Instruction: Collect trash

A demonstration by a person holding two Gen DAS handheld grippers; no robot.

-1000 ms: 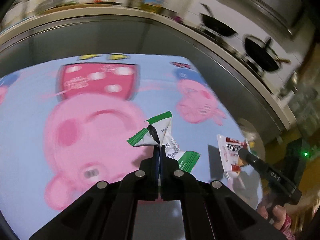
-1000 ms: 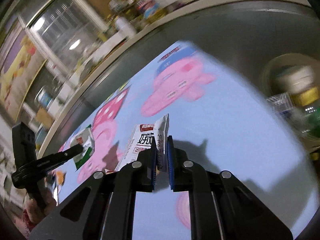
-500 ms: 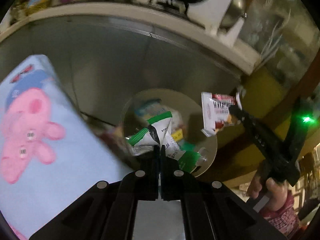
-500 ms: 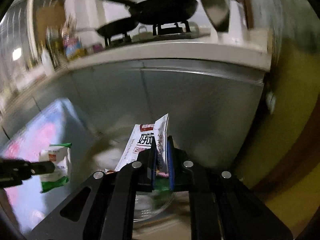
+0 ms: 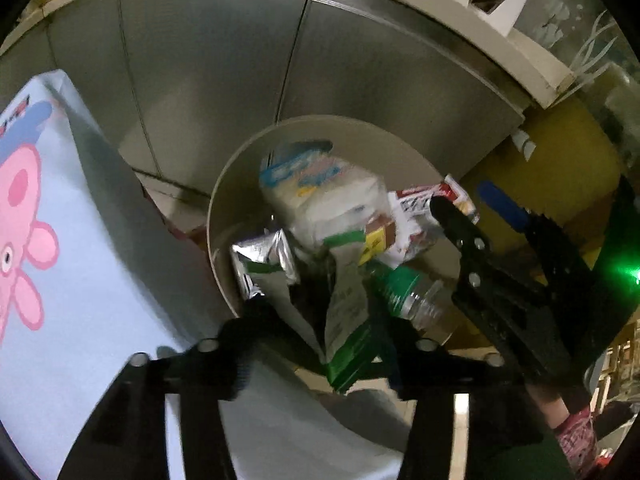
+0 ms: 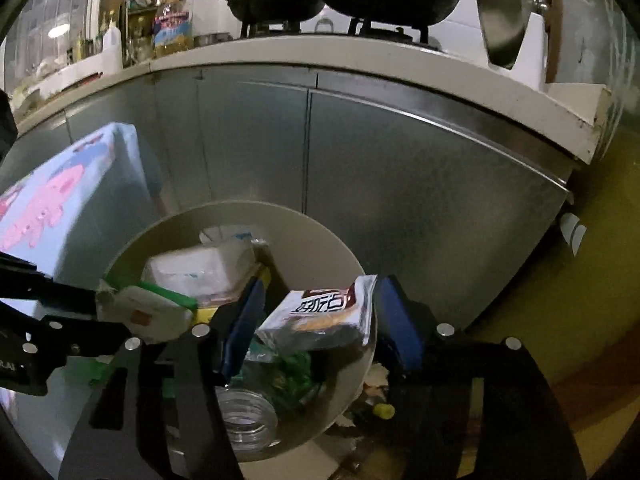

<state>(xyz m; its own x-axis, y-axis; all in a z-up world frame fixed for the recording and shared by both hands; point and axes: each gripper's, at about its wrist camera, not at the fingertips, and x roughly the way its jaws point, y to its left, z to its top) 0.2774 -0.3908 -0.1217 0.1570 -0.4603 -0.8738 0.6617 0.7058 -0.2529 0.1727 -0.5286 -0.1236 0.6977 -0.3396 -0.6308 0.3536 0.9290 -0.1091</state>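
Dropping: we have both grippers over the bin [image 5: 224,216], and both jaw pairs have just been opening.
Left gripper [image 5: 316,320]: jaws apart; green wrapper [image 5: 346,320] between them, pads not pressing as far as we can judge, it hangs at 12 o'clock over the bin mouth.
Right gripper [image 6: 316,320]: jaws apart; red wrapper [image 6: 324,312] loose in the gap, nearer the 3 o'clock finger, above the bin rim.
Green wrapper, look: white film, green ends, small print, crumpled.
Red wrapper, look: white pack, dark red band, bold characters, flat.
Handling: we judge both light, thin, soft and slick; they flutter, can cling to a pad. Pinch a sealed edge or corner.
Bin: pale, round, at 12 o'clock from both cameras, already holding a bottle [image 6: 244,420], a foil pack [image 5: 264,260] and white packaging.
Cloth [image 5: 60,240]: pale blue, pink cartoon, at 9 o'clock.
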